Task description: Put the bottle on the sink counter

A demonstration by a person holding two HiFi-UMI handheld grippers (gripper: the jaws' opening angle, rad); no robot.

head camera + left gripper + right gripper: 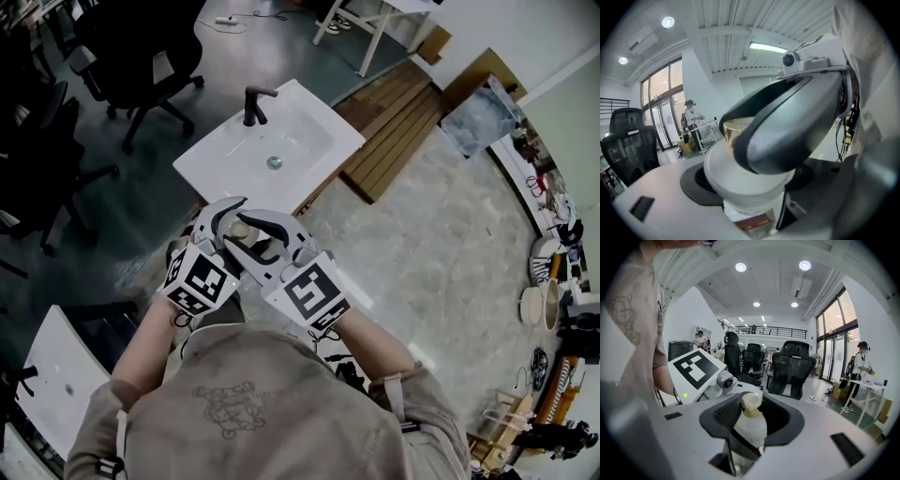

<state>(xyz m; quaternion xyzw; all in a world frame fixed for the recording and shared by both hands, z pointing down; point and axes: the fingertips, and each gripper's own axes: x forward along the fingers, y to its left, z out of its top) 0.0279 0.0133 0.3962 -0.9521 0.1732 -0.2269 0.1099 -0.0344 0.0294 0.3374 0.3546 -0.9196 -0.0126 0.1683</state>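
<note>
Head view looks steeply down; both gripper views face the bottle (750,423) close-up.

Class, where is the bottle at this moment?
The bottle is at the head view's centre, clamped between the left gripper and right gripper, just below the white sink.

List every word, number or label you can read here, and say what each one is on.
No text can be read anywhere.
The bottle has a brown label: too blurred to read.
The two marker cubes: square patterns only, no letters.
The shirt print: a drawing, no words.
</note>
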